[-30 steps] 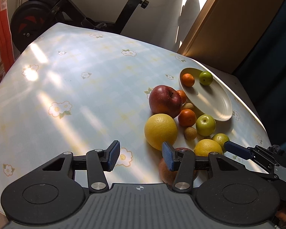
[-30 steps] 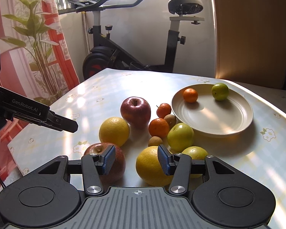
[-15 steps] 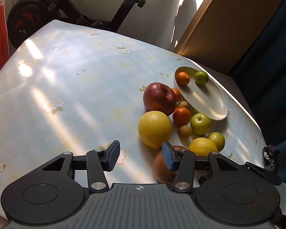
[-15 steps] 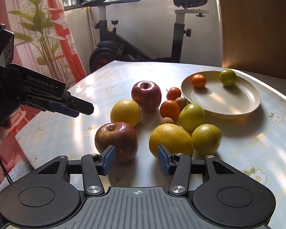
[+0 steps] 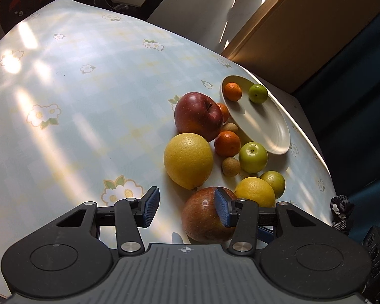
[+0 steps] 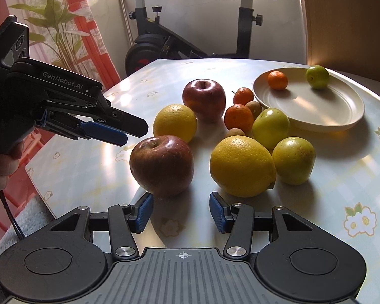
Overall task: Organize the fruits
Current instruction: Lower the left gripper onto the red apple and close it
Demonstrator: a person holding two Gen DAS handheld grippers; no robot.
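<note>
White plate (image 6: 342,124) taken as the landmark; it sits on the flowered tablecloth (image 5: 76,101) toward the table's far right edge. On the plate: one small mandarin (image 6: 277,80) and one small green fruit (image 6: 317,76), apart from each other, both on the plate's far side.

Loose fruit lies in a cluster just left of and nearer than the plate. Closest to its rim: a second small mandarin (image 6: 243,95) and a small brown fruit (image 6: 254,107), the latter almost against the rim. A dark red apple (image 6: 204,98) stands left of those. A third mandarin (image 6: 239,117) and a green apple (image 6: 270,126) sit just nearer than the plate's near-left rim, with another small brown fruit (image 6: 235,132) beside them. A large yellow citrus (image 6: 174,122) lies further left of the plate. Nearest row, well in front of the plate: a second red apple (image 6: 161,165), a second yellow citrus (image 6: 242,169), and a yellow-green fruit (image 6: 293,160) touching that citrus.

Left gripper (image 5: 187,207): jaws spread wide, holding nothing; in its own view the near red apple (image 5: 205,215) shows partly behind the right pad. From the right wrist view it hovers above and left of that apple, not touching.

Right gripper (image 6: 181,215): jaws spread wide, empty, low over the cloth, short of the near apple and near citrus.

Exercise bike (image 6: 190,38) stands beyond the table's far end.
</note>
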